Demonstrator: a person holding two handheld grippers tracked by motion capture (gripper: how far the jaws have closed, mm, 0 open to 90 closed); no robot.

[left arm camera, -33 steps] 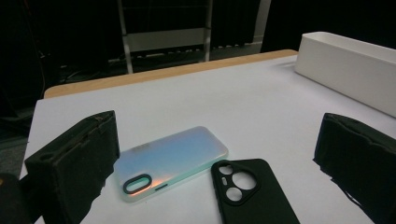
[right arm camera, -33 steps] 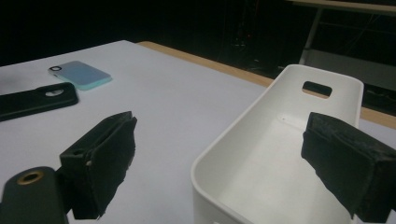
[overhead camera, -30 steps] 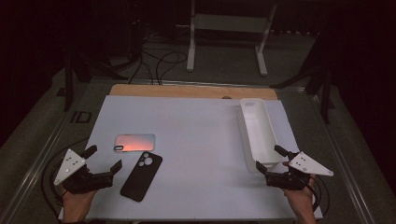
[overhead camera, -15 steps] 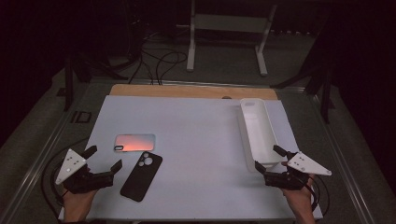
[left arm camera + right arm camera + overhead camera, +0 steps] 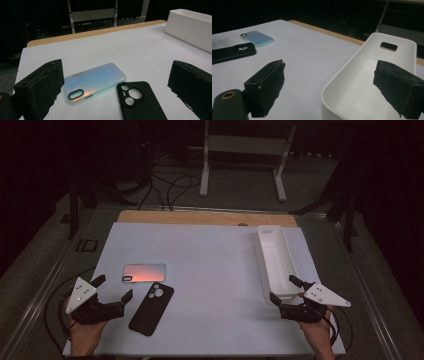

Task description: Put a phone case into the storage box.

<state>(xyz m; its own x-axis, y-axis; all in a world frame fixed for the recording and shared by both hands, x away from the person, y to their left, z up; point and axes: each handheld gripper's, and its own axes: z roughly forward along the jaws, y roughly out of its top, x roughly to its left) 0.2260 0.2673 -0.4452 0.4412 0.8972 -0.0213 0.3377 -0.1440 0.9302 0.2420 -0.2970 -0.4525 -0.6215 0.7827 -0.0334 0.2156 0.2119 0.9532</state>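
The left tongs (image 5: 114,289) sit at the lower left of the high view, jaws spread wide and holding nothing, resting low over the bench (image 5: 210,270). In the left gripper view the iridescent phone case (image 5: 94,82) and the black phone case (image 5: 140,103) lie flat between the parted jaws, just beside each other, untouched. The right tongs (image 5: 285,290) are at the lower right of the high view, also wide open and empty. Their jaws straddle the near end of the white tray (image 5: 372,82), whose rim sits between them in the right gripper view; whether they touch it I cannot tell.
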